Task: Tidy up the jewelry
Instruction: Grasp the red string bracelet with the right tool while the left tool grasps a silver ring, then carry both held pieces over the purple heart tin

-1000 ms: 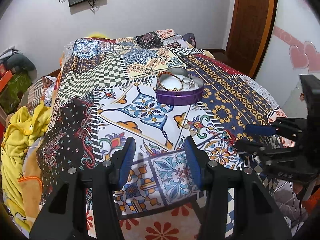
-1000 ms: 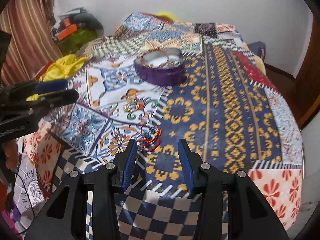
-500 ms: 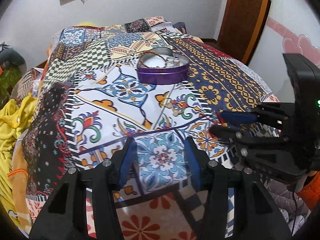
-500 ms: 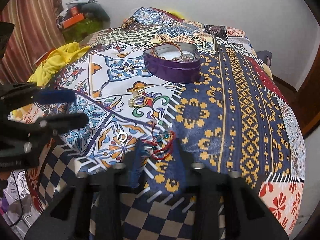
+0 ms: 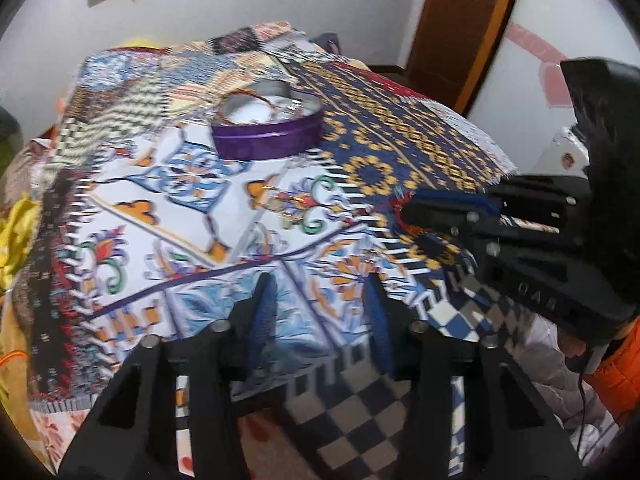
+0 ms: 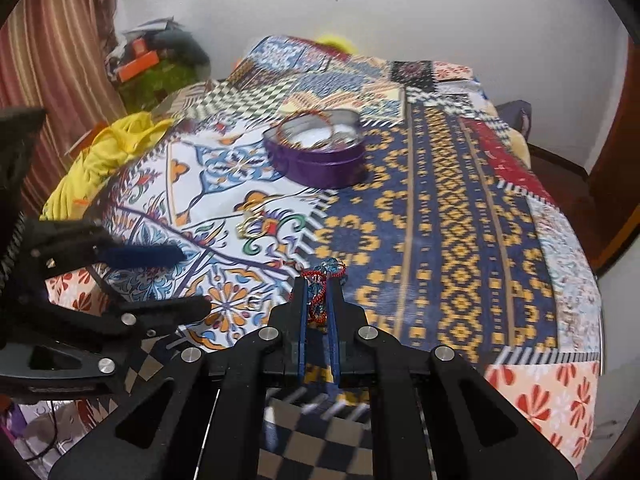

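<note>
between the right tool's (image 6: 319,296) pads, a red-and-blue beaded bracelet (image 6: 322,280)

You've got a patchwork bedspread (image 6: 460,216) over the bed, yellow cloth (image 6: 108,152) at its edge, wooden door (image 5: 460,20) behind.

2 grippers are counted: the left gripper (image 5: 320,312) and the right gripper (image 6: 319,300). 1 purple heart-shaped tin (image 6: 320,158) is seen on 1 patchwork bedspread (image 6: 460,208). 1 red and blue beaded bracelet (image 6: 320,280) is counted between the right gripper's fingers. 1 gold piece (image 6: 250,228) and 1 small silver ring (image 6: 253,301) are counted loose on the bedspread. The pieces inside the tin cannot be counted.
</note>
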Available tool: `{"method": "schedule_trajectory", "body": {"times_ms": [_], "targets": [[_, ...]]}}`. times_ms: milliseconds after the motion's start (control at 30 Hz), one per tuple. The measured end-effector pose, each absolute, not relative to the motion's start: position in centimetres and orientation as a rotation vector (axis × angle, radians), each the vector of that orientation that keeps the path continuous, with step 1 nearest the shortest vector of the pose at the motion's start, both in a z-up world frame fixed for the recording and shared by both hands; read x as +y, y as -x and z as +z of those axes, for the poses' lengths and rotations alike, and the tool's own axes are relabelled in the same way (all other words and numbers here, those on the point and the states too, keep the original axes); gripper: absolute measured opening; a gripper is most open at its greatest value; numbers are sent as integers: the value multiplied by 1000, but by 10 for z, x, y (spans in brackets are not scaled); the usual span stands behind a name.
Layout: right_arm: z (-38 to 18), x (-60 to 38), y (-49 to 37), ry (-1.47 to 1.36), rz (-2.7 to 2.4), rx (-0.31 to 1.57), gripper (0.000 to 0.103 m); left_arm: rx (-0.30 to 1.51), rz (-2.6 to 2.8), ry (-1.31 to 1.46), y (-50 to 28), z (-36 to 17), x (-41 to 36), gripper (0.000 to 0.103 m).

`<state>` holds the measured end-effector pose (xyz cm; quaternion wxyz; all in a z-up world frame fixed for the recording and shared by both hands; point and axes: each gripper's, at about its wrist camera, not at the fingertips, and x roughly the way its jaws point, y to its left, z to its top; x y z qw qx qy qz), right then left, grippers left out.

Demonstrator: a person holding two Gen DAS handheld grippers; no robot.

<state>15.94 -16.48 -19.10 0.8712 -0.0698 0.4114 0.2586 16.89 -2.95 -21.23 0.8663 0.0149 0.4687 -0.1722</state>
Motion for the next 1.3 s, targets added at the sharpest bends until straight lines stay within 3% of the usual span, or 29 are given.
{"method": "schedule_trajectory", "body": {"times_ms": [133, 400, 567, 1300], "targets": [[-187, -172, -160, 129, 526, 848, 8, 994, -390, -36, -173, -216, -42, 31], [-183, -178, -159, 111, 521, 835, 8, 990, -409, -59, -181, -218, -59, 24], [-180, -179, -160, 106, 519, 825, 8, 991, -397, -40, -187, -219, -57, 9], [-140, -173, -174, 68, 523, 712, 8, 847, -308, 5, -186, -168, -10, 9]]}}
